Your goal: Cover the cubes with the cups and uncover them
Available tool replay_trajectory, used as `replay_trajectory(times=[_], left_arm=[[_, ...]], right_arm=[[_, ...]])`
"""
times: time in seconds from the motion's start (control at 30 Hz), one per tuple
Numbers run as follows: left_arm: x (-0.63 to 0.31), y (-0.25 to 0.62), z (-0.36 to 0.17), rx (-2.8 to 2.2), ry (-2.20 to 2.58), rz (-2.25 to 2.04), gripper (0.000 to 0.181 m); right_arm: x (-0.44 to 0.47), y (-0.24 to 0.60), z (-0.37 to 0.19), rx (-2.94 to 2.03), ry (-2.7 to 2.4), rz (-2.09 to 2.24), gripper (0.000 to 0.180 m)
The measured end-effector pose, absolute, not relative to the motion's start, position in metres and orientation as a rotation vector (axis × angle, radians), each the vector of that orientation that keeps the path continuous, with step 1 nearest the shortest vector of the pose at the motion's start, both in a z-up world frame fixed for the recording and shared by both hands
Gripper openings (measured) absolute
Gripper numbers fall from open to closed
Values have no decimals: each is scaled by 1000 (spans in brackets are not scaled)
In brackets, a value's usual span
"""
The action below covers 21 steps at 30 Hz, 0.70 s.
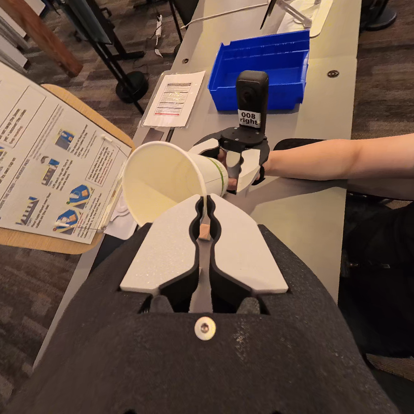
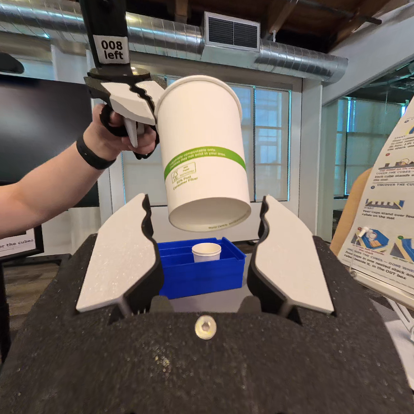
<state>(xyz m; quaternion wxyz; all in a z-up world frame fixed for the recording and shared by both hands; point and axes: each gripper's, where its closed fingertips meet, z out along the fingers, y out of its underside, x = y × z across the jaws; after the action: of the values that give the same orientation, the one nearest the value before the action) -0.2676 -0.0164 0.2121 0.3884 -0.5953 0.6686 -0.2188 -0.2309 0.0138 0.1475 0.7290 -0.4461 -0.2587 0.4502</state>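
Observation:
My left gripper (image 1: 205, 198) is shut on the rim of a white paper cup (image 1: 165, 181) with a green band. It holds the cup tilted in the air, mouth toward the left wrist camera. A wooden cube (image 1: 205, 233) shows on the table through the gap between its fingers. My right gripper (image 2: 205, 197) is open, its fingers wide apart on either side of the cup's base (image 2: 201, 145) without touching it. The right wrist view shows the left gripper (image 2: 152, 105) pinching the cup's rim. The left wrist view shows the right gripper (image 1: 228, 165) at the cup's base.
A blue bin (image 2: 201, 277) beyond the cup holds a smaller white cup (image 2: 206, 252). Another blue bin (image 1: 259, 67) sits farther along the grey table (image 1: 291, 212), next to a laminated sheet (image 1: 174, 98). An instruction board (image 1: 44, 168) stands to the side.

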Motion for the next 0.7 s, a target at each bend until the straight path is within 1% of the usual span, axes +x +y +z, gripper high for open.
replay_trajectory(times=[0.13, 0.27, 0.63, 0.67, 0.7], left_arm=[[-259, -25, 212, -1488, 1716, -601, 3], [-256, -31, 213, -1472, 1721, -634, 3], [-260, -32, 207, -1483, 1728, -633, 3], [-260, -30, 206, -1485, 1720, -614, 7], [-261, -27, 204, -1486, 1713, -589, 19]], right_arm=[[-235, 8, 151, -968, -596, 958, 92], [-232, 6, 156, -941, -557, 997, 85], [-229, 5, 157, -956, -571, 986, 84], [-228, 4, 159, -951, -570, 991, 85], [-226, 4, 160, -948, -571, 999, 84]])
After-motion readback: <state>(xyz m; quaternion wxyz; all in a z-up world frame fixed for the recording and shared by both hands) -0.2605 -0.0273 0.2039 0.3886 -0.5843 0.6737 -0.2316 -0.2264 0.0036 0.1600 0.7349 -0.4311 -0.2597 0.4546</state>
